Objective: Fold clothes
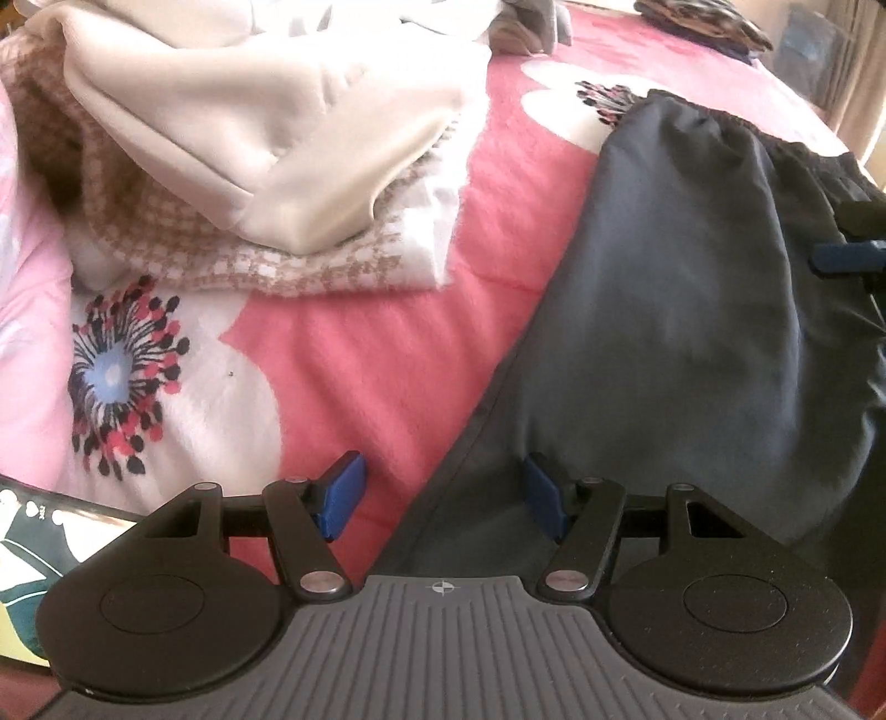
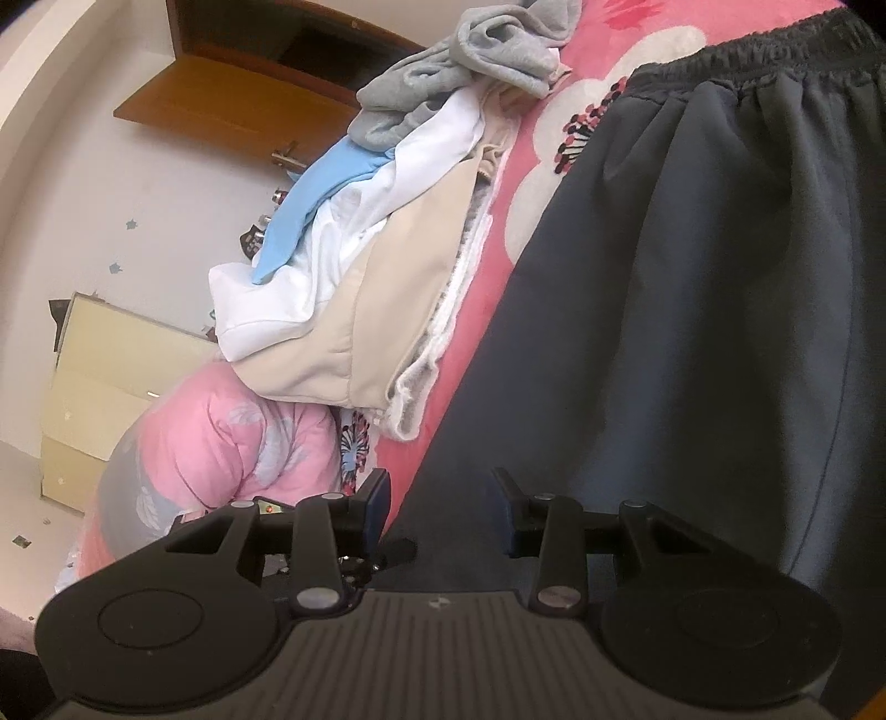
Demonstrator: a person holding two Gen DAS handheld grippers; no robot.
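Dark grey trousers (image 1: 664,332) with an elastic waistband lie flat on the pink flowered bedspread (image 1: 354,354). My left gripper (image 1: 446,495) is open, low over the trousers' left edge, with the edge running between its blue pads. The other gripper's blue pad (image 1: 844,257) shows at the right edge of the left wrist view, by the waistband. In the right wrist view the trousers (image 2: 692,310) fill the right side. My right gripper (image 2: 440,512) is open over their left edge and holds nothing.
A pile of clothes lies to the left: a cream garment (image 1: 266,122) on a checked one (image 1: 221,249), with white, blue and grey pieces (image 2: 470,50) on top. A pink quilt (image 2: 221,443), a wooden door (image 2: 249,88) and pale drawers (image 2: 99,387) lie beyond.
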